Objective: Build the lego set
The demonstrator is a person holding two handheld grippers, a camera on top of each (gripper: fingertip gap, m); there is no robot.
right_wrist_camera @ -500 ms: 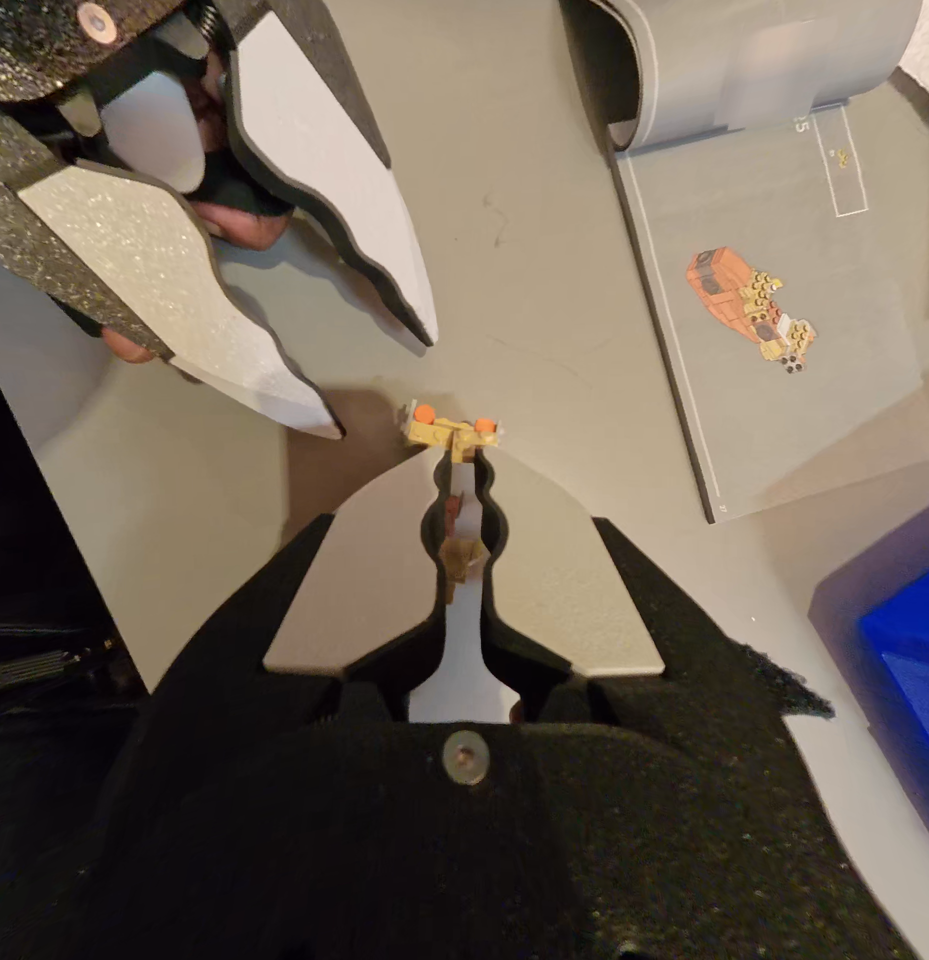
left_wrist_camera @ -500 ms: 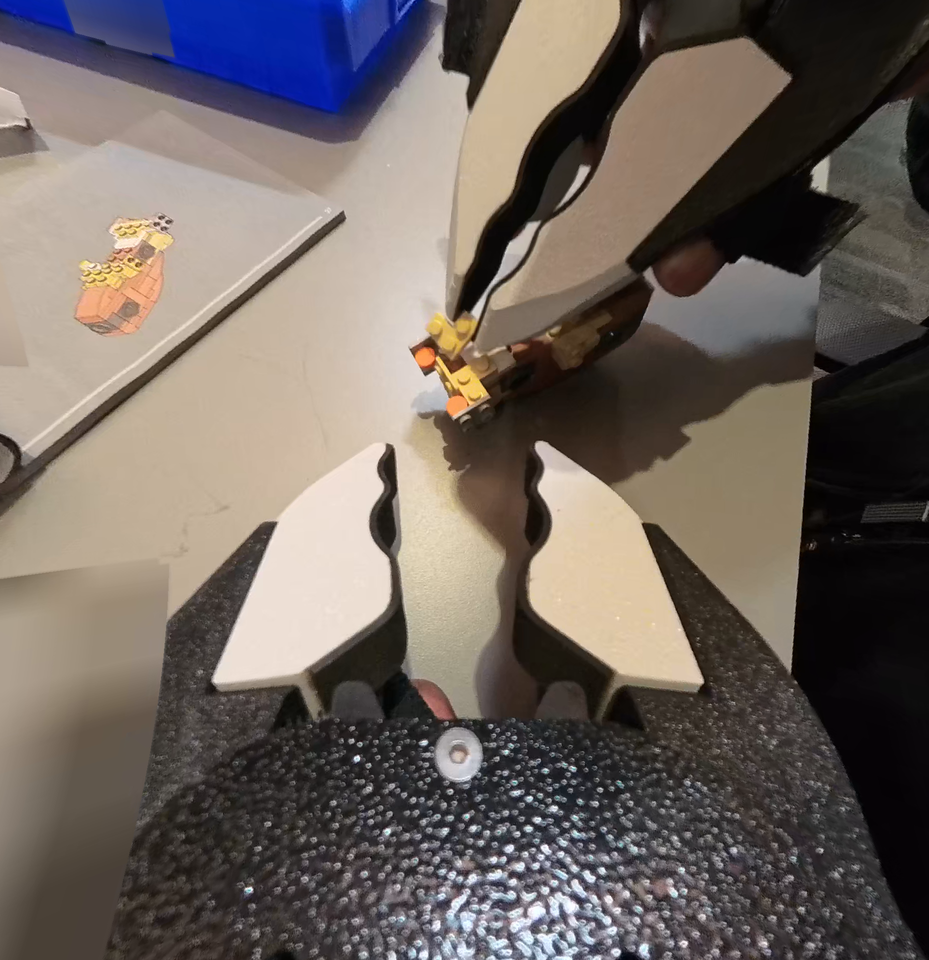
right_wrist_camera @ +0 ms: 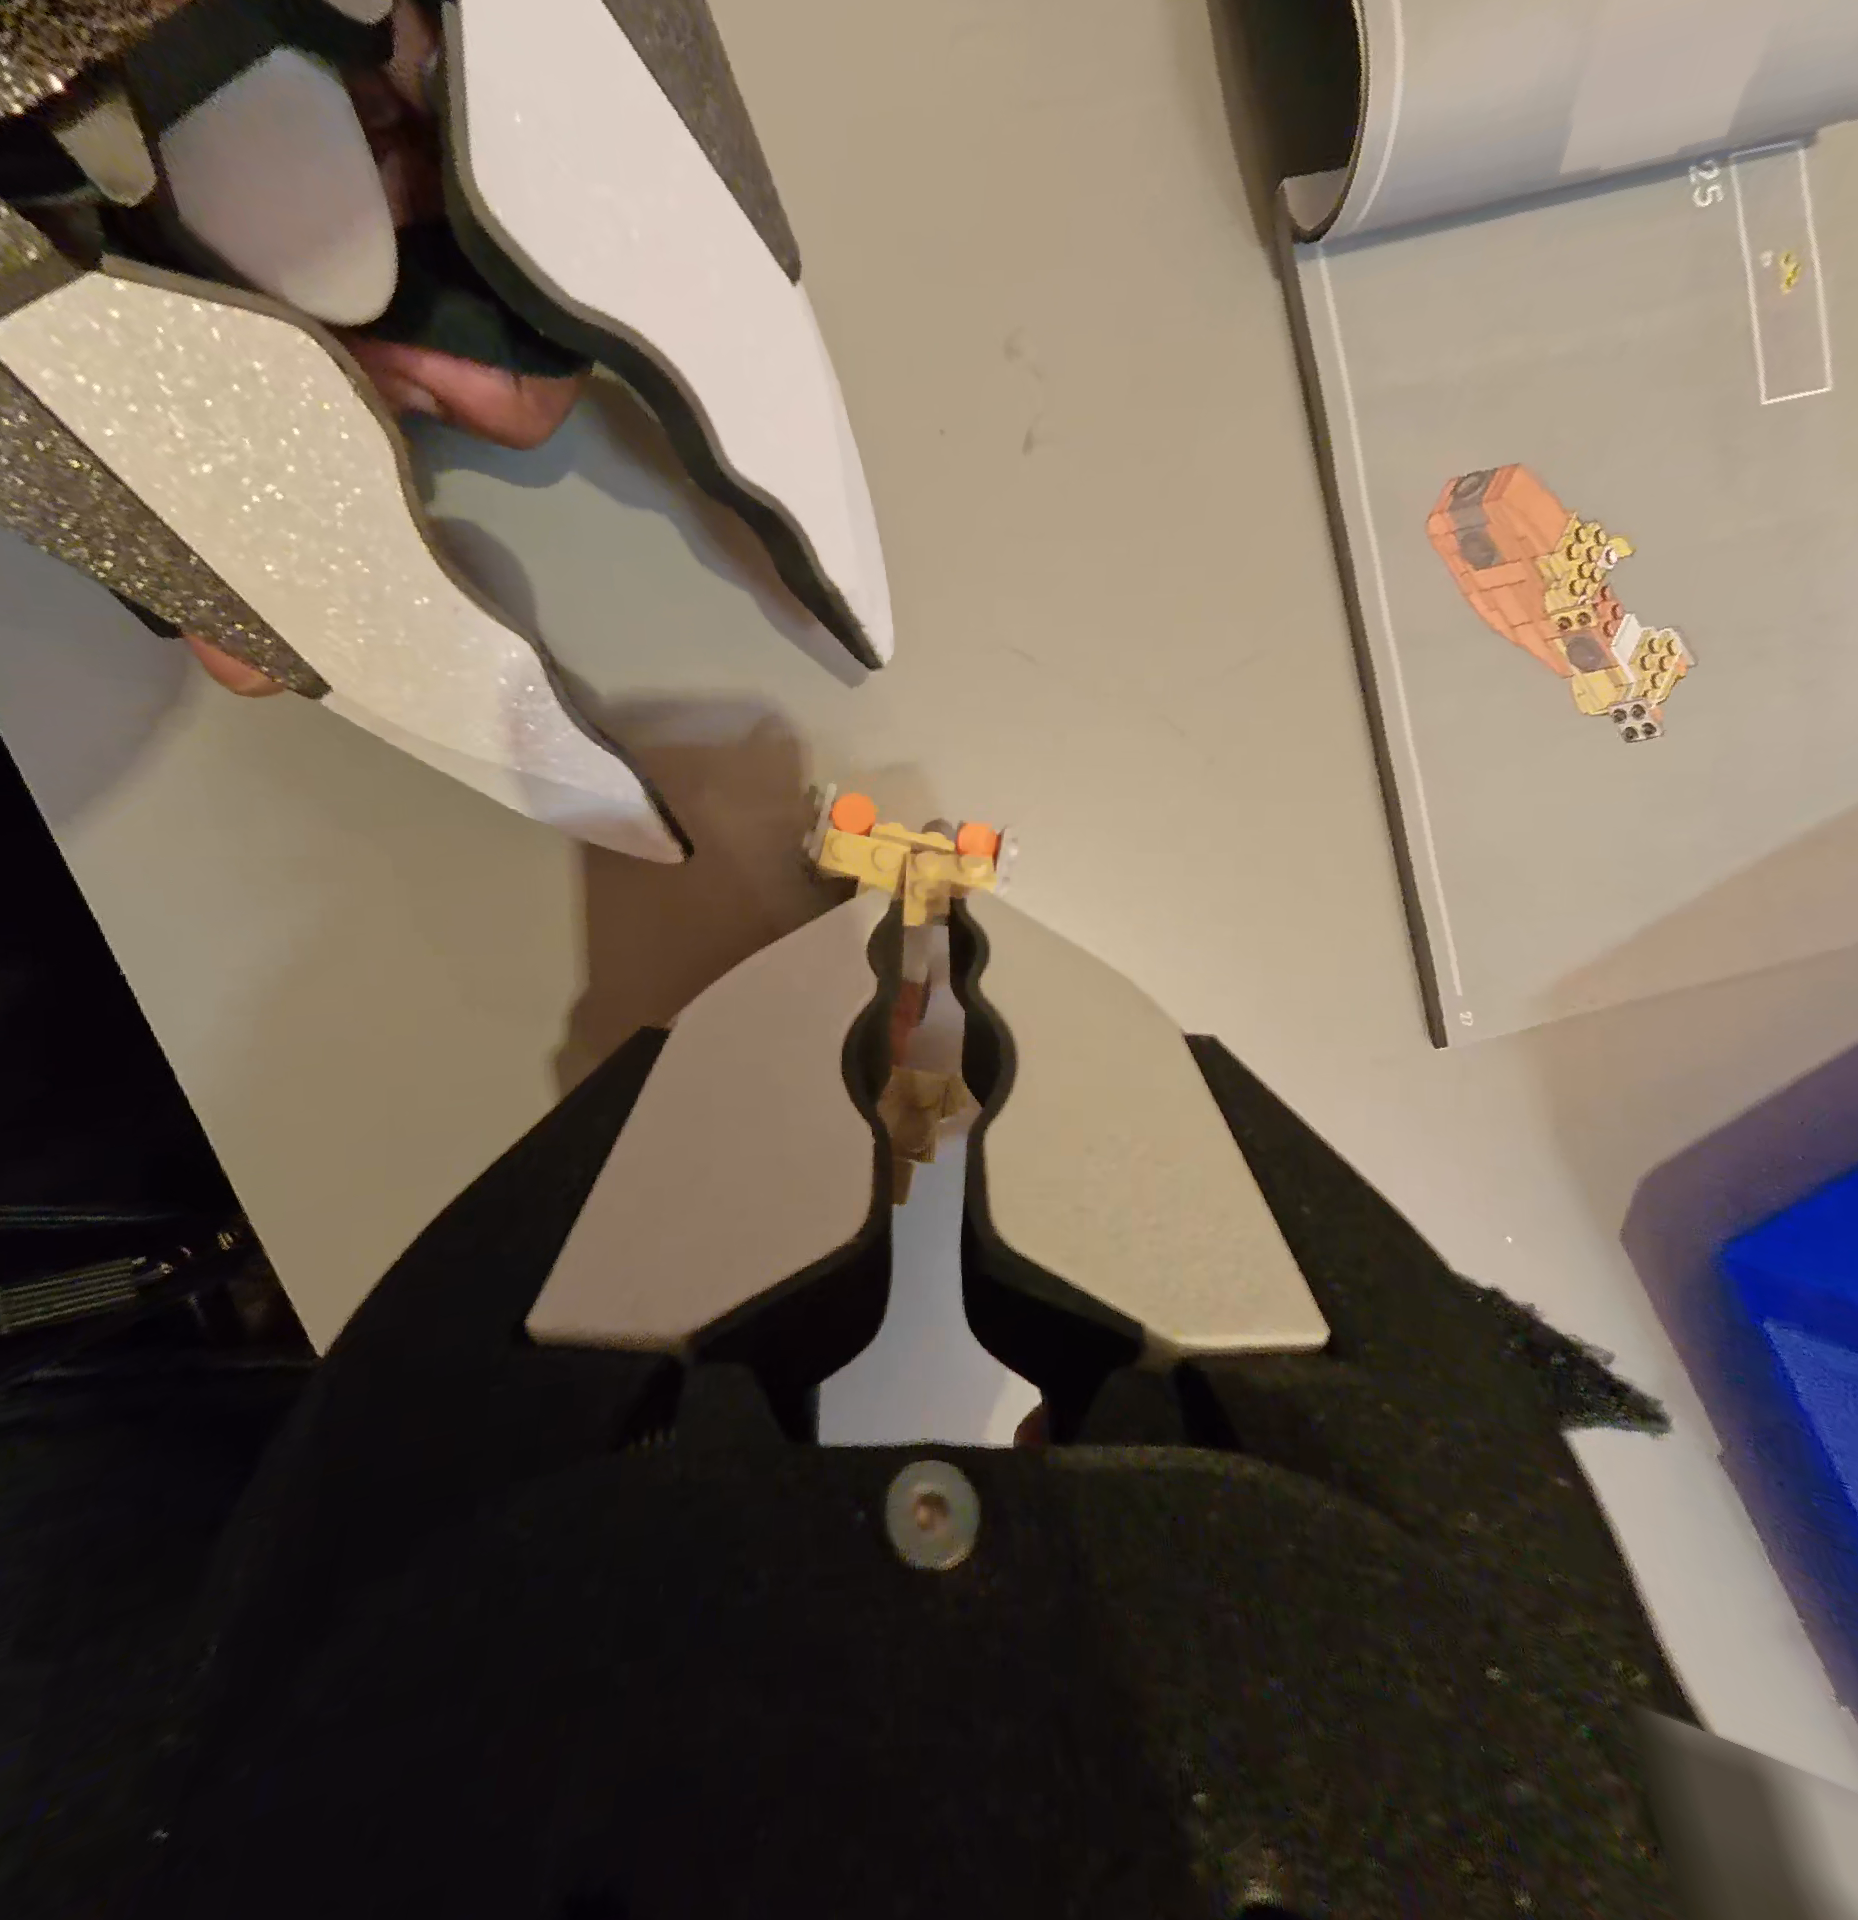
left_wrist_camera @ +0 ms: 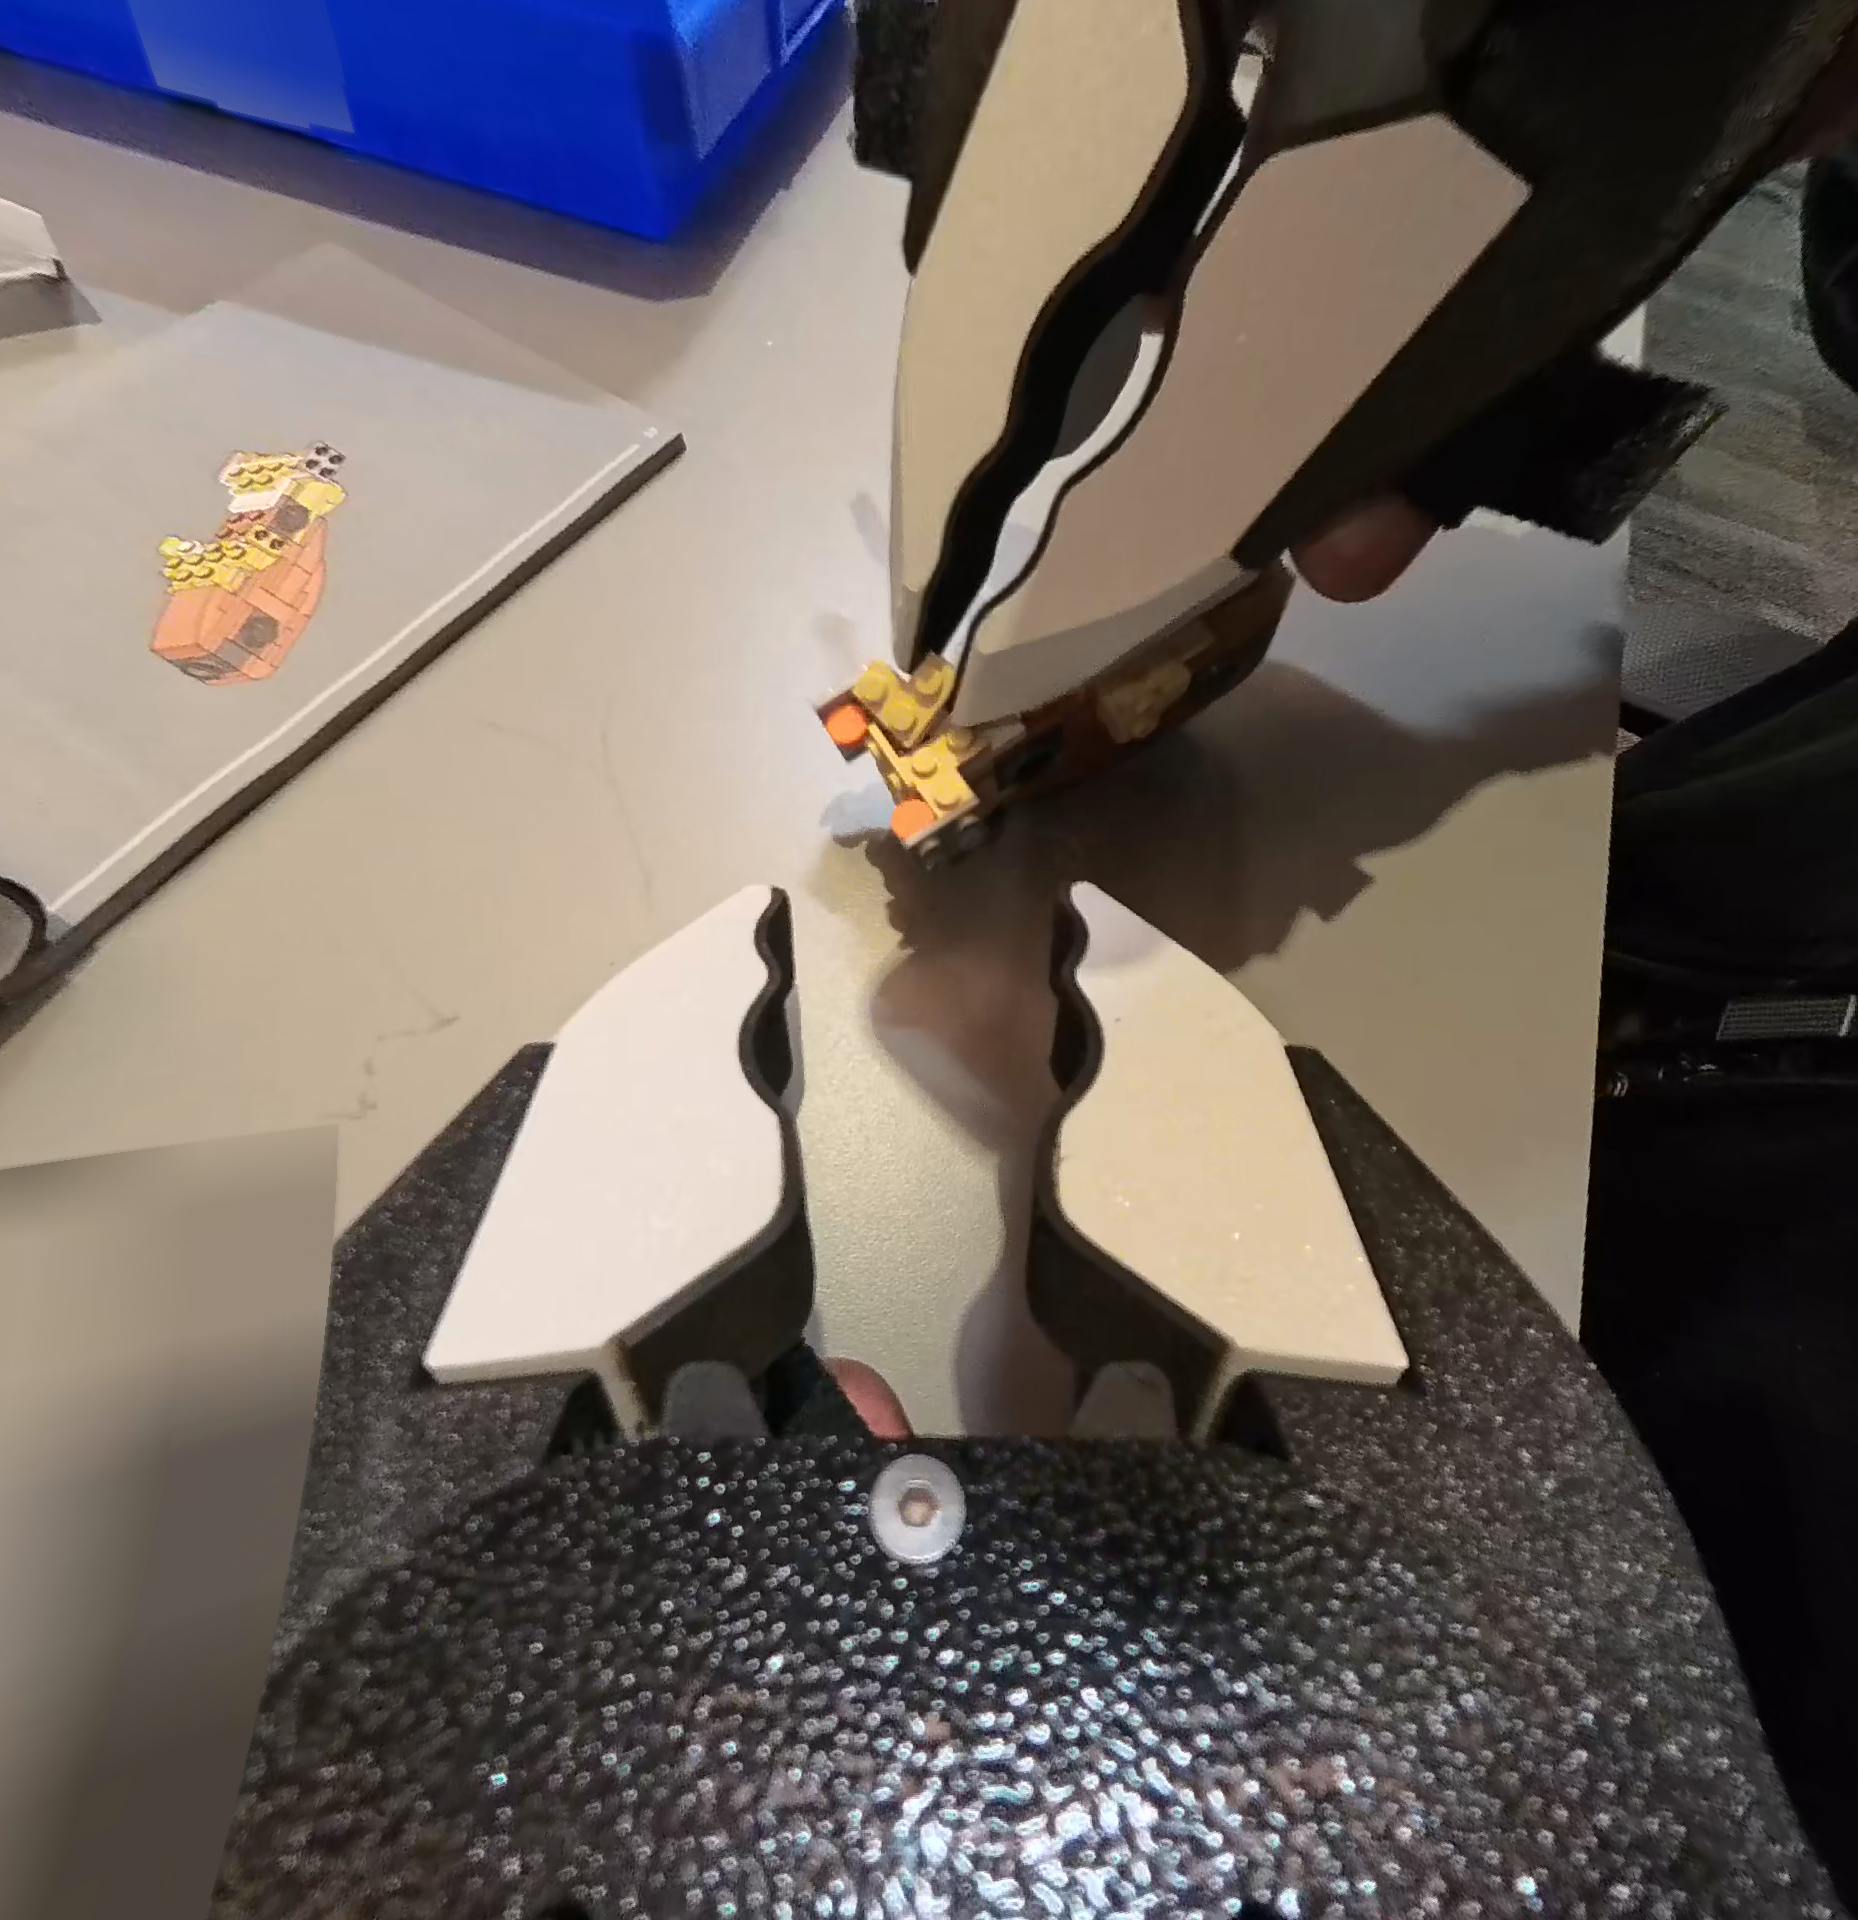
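A small lego model (left_wrist_camera: 946,758) of brown, tan and yellow bricks with two orange studs lies on the grey table (left_wrist_camera: 489,883). My right gripper (right_wrist_camera: 920,906) is shut on a small tan piece at the model's top; the model (right_wrist_camera: 909,847) shows past its tips. That gripper also shows in the left wrist view (left_wrist_camera: 930,649), coming down from above. My left gripper (left_wrist_camera: 920,904) is open and empty, just short of the model. It shows in the right wrist view (right_wrist_camera: 785,753) at upper left, jaws apart.
An open instruction booklet (left_wrist_camera: 281,582) with a picture of the model lies left of the model; it shows in the right wrist view (right_wrist_camera: 1631,623) at right. A blue bin (left_wrist_camera: 489,94) stands beyond it. The table edge (left_wrist_camera: 1600,935) runs close on the right.
Almost nothing has moved. The right gripper stays shut at the model's top and the left gripper stays open near it.
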